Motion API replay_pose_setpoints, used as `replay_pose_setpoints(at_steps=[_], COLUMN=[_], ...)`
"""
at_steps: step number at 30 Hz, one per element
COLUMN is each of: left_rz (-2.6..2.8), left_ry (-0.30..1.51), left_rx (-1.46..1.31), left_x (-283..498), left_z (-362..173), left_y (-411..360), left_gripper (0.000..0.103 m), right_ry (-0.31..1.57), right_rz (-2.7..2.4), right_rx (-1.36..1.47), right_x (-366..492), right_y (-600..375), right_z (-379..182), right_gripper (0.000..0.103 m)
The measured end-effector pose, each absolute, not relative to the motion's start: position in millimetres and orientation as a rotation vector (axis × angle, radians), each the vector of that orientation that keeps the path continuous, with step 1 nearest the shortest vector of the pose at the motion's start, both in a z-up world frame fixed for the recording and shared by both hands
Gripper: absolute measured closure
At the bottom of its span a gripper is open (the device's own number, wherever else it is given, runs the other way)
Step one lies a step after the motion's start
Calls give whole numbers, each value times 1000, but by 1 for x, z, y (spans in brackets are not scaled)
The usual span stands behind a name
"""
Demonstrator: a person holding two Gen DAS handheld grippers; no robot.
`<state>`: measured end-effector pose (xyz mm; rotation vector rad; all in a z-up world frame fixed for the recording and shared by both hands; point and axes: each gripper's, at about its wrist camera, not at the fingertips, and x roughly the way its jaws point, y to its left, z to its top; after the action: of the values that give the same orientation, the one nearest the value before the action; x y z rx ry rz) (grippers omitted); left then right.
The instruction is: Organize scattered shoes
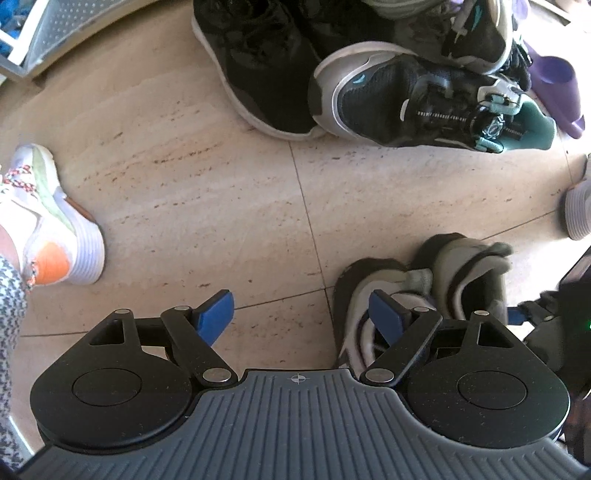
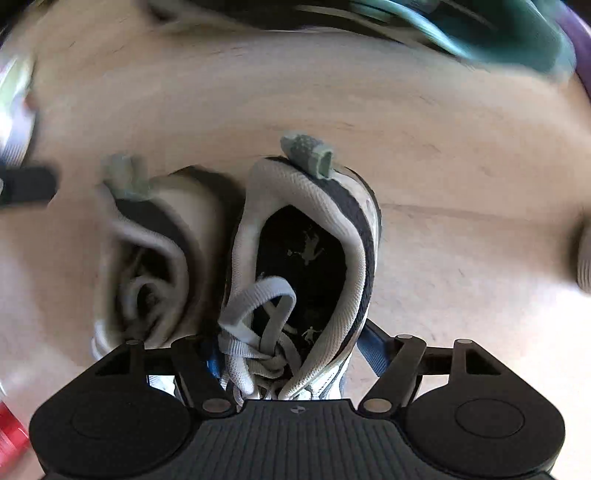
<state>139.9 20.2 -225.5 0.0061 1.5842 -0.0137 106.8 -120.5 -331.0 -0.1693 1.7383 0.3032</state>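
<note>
A pair of grey-white sneakers lies side by side on the tiled floor, heels away from the camera. My right gripper (image 2: 291, 354) points down over the right-hand sneaker (image 2: 354, 258), with its blue fingers on either side of the laced part. The collar does not look squeezed, so the jaws read as open. The other sneaker of the pair (image 2: 147, 251) lies just to the left, blurred. In the left wrist view my left gripper (image 1: 303, 317) is open over bare floor, and its right finger (image 1: 388, 317) overlaps the edge of the same pair (image 1: 461, 273).
A heap of shoes fills the far side: a black sneaker (image 1: 258, 62), a black and teal sneaker (image 1: 424, 99) and a purple slipper (image 1: 557, 88). A person's foot in a white, green and orange sneaker (image 1: 48, 221) stands at the left. A white perforated rack (image 1: 55, 29) is at the top left.
</note>
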Motion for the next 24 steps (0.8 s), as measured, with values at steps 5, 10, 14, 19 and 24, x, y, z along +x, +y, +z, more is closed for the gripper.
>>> replay_pose_setpoints(at_steps=[5,10,14,19,24], left_rz=[16,23,13,17,0], left_ry=[1590,1593,1596,1607,1613], left_rx=[-1,3,15,32,63], left_x=[139,139,138,137,137], left_z=[-226,-226,-228,-230,-228], left_y=[27,27,25,24,16], left_gripper=[18,18,18,18,18], right_ry=[1657,1736,1712,1697,1719], right_rz=[421,375,425,436,416], right_rx=[-251,-267,-282,-236,-126], right_x=[103,100,97,98,112], right_y=[-101,-108,-103,-93,-100], right_z=[-321,-328,-326,-324,-309], right_gripper=[34,34,34,26,14])
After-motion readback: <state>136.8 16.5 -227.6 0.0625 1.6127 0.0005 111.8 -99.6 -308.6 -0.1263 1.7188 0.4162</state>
